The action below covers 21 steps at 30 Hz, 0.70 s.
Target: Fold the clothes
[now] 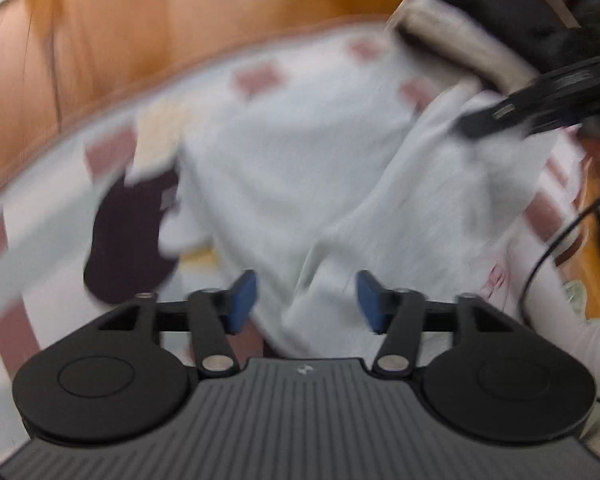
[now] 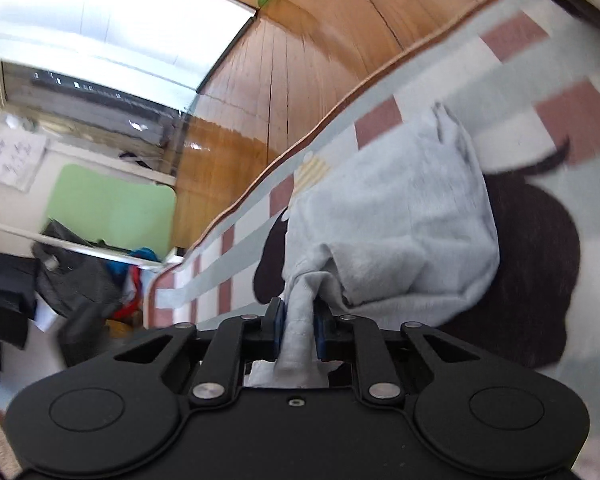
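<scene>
A pale grey, soft knit garment [image 2: 392, 216] lies crumpled on a checked rug [image 2: 452, 80] patterned with pink squares and a dark animal shape. The right gripper [image 2: 299, 326] pinches a bunched edge of it between narrow blue pads. The left gripper [image 1: 306, 300] hovers over the cloth, jaws apart and empty. Wooden floor [image 2: 300, 92] borders the rug.

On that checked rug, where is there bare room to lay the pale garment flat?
Free: the strip of checked rug between the pale garment and the wooden floor. Crowded: the pile of clothes and bags off the rug's far corner, and a folded beige cloth at its other end.
</scene>
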Available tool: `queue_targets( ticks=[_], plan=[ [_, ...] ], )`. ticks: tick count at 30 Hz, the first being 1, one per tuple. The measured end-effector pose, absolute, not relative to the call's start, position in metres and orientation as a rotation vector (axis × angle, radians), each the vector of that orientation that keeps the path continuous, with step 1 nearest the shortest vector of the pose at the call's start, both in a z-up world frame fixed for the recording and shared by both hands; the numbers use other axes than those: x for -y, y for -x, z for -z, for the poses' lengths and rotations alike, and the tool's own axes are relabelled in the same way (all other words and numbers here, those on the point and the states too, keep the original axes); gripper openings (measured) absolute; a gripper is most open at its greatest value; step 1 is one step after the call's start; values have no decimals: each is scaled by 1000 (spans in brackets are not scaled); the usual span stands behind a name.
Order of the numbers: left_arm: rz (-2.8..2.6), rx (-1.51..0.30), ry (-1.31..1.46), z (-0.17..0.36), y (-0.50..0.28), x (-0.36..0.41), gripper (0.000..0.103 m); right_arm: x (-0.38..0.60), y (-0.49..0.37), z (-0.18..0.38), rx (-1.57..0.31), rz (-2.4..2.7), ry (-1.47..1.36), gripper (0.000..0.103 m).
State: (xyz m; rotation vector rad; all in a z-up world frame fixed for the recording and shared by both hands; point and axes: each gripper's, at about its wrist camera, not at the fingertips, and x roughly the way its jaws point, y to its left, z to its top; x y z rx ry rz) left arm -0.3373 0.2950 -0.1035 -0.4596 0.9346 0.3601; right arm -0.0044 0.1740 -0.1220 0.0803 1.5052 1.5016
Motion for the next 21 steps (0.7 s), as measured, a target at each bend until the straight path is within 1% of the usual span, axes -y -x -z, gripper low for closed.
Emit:
queue_targets(
  ticks=[1,3,5,11,12,14,15,16,17,18,19,20,21],
  plan=[
    [-335,-888,460,100,337,-295,70,-178,7,122,-1505,-1499,-73,19],
    [-294,-834,464,101,330,-292,73,-180,1,126,-1518,-1488,-83,19],
    [-259,-828,462,109,321,-287,80,-180,-7,130,-1536,-1476,-105,19],
    [-217,-927,448,136,286,-263,81,-182,-5,130,-1524,-1470,-114,19],
    [-203,-942,438,138,283,-259,83,-181,-5,128,-1517,-1470,-107,19],
    [-205,-981,382,143,278,-249,93,-180,-3,125,-1513,-1471,-101,19],
    [-205,-1005,336,145,275,-245,94,-179,-4,124,-1513,-1472,-100,19],
    [-201,-1031,287,148,272,-241,91,-179,-4,124,-1516,-1472,-99,19],
    [-179,-1042,279,148,269,-244,59,-180,-5,124,-1520,-1471,-98,19],
    [-149,-1045,291,147,266,-251,42,-180,-6,123,-1523,-1468,-100,19],
    [-152,-1050,303,145,261,-265,22,-181,-7,122,-1525,-1464,-103,19],
    [-172,-1056,316,141,254,-281,20,-182,-9,120,-1520,-1459,-105,19],
    [-192,-1061,328,137,248,-298,20,-183,-13,118,-1499,-1452,-107,19]
  ],
)
